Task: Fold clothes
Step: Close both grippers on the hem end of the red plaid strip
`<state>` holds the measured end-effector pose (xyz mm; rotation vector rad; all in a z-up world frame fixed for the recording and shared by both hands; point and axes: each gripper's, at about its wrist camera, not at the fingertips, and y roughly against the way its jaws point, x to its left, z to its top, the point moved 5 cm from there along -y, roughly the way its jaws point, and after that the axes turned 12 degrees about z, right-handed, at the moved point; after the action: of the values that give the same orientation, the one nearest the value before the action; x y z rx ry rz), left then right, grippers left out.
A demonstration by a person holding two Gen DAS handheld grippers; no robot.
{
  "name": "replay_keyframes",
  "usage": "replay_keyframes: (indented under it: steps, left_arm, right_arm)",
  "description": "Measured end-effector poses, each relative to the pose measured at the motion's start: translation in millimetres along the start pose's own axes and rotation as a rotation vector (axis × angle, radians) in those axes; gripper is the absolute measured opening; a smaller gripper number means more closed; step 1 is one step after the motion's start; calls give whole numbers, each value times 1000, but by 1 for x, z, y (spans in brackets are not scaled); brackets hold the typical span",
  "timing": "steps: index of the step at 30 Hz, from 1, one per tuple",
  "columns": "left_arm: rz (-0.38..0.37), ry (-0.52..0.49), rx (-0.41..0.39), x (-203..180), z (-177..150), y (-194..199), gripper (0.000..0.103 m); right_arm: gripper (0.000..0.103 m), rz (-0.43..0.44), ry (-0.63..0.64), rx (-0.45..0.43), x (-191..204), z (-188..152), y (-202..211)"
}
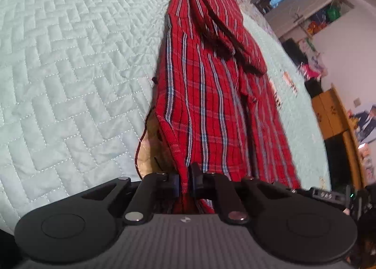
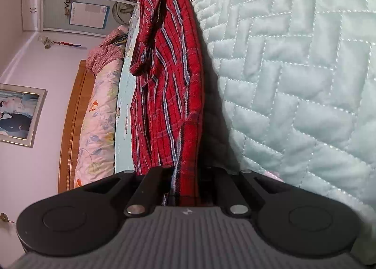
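Both grippers have a hold of the red plaid shirt [image 1: 206, 95] now: the left gripper [image 1: 184, 181] is pinched tight on one near edge of the cloth, the right gripper [image 2: 188, 182] on another. The shirt lies along the pale green quilted bedspread [image 1: 70, 69], its long axis running straight away from both hands, with a loose sleeve bunched on top further out. This looks like the grasp before a fold; next, I'd guess, both ends must lift together, level and taut, and carry over evenly.
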<state>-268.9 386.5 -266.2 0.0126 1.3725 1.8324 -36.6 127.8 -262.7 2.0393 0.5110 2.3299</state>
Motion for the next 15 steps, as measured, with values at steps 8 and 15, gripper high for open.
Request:
replay_keyframes:
  steps: [8,15]
  left_arm:
    - [-106,26,-96,-8,9,36,5]
    - [-63,51,-61,3,2,25,4]
  right_arm:
    - [5,97,19,-23,26,-2,5]
    - [4,69,-10,-14,17,-6,1]
